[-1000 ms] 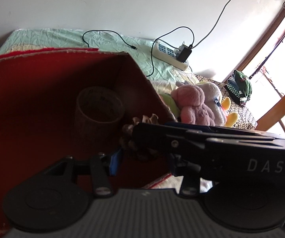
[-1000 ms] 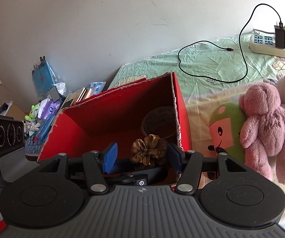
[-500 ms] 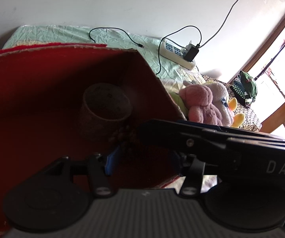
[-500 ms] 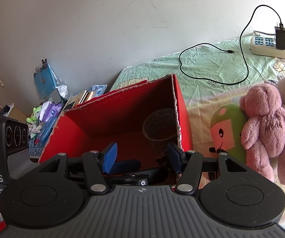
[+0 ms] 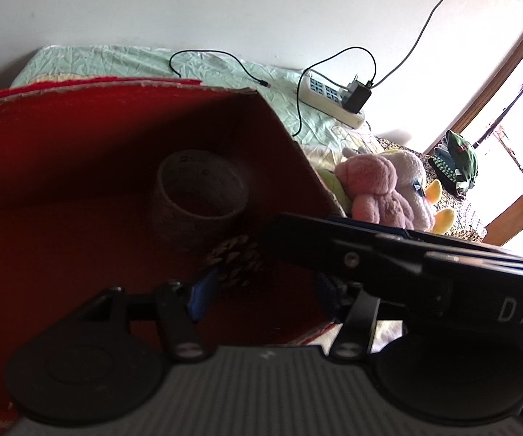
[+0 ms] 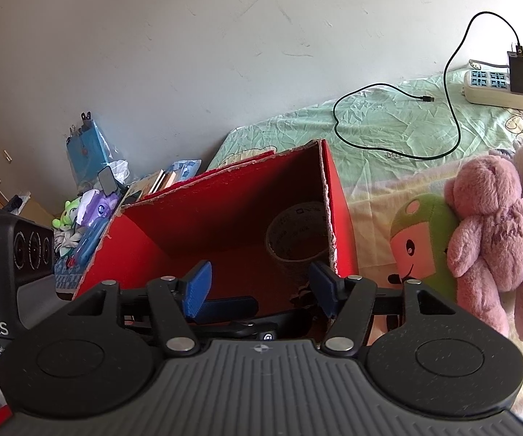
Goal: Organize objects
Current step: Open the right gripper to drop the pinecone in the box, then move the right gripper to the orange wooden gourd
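Red box (image 6: 225, 214) holds the pinecone (image 5: 237, 259), seemingly resting on its floor beside the cup (image 5: 199, 196). Right gripper (image 6: 259, 285) and left gripper (image 5: 261, 290) both stand open, empty. Lift the right one straight up, clear of the wall.

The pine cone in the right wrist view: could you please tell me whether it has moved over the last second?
Yes. The pine cone was between the right claw's fingertips; now it lies lower, on the red box floor beside the woven cup.
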